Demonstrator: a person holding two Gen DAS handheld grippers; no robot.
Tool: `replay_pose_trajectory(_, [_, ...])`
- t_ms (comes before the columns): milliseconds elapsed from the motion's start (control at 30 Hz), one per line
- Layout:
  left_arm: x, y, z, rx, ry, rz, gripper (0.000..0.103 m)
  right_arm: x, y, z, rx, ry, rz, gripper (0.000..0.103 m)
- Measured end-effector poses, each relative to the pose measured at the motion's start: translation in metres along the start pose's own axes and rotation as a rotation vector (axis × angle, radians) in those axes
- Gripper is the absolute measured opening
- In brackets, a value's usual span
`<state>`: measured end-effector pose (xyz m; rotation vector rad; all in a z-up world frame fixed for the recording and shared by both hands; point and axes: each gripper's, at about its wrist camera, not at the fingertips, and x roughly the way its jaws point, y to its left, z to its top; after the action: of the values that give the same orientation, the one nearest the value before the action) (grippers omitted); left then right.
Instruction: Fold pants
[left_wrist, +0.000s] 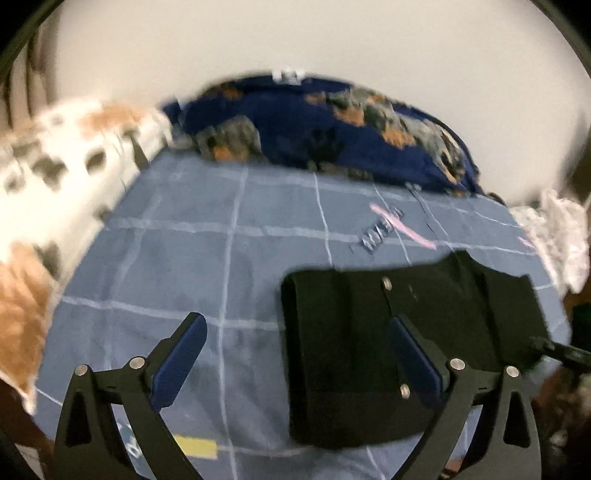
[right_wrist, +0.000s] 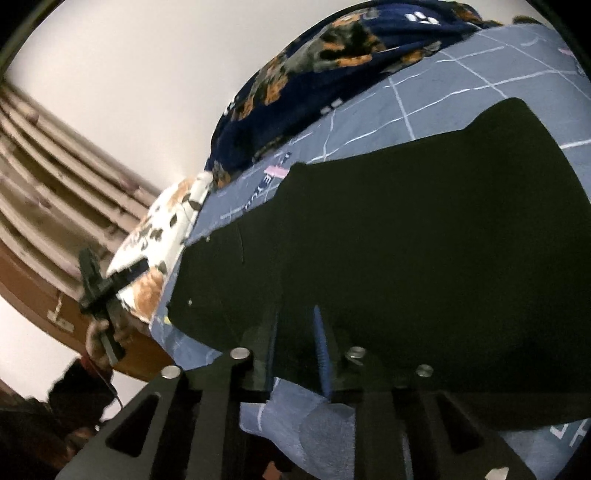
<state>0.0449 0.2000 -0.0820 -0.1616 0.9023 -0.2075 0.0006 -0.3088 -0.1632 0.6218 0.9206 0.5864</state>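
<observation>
Black pants (left_wrist: 351, 332) lie folded into a thick block on the blue checked bed sheet (left_wrist: 184, 258). My left gripper (left_wrist: 295, 336) hovers over the sheet, open wide with nothing between its fingers; its right finger overlaps the pants' left half in this view. In the right wrist view the pants (right_wrist: 424, 221) fill the middle. My right gripper (right_wrist: 297, 338) sits low at their near edge, jaws a narrow gap apart and one blue pad (right_wrist: 321, 343) showing bare. A bunched bit of sheet (right_wrist: 295, 410) lies under it.
A navy patterned blanket (left_wrist: 295, 122) is heaped at the far end of the bed, against a pale wall. A white and orange spotted cover (left_wrist: 55, 166) runs along the left side. White cloth (left_wrist: 557, 236) lies at the right edge. A hand (right_wrist: 99, 336) with the other gripper shows by the wooden bed frame (right_wrist: 37, 280).
</observation>
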Motion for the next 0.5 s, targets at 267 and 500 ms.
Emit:
replay_pose_trajectory(267, [0.047,0.01,-0.021,-0.029,0.167,-0.263,0.087,0.013,0.02,-0.004,-0.016,0.033,-0.002,0.034])
replay_pose_trajectory(500, [0.084,0.005,-0.02,-0.025,0.28,-0.38,0.087,0.022,0.028,-0.008,-0.013,0.05,-0.001,0.038])
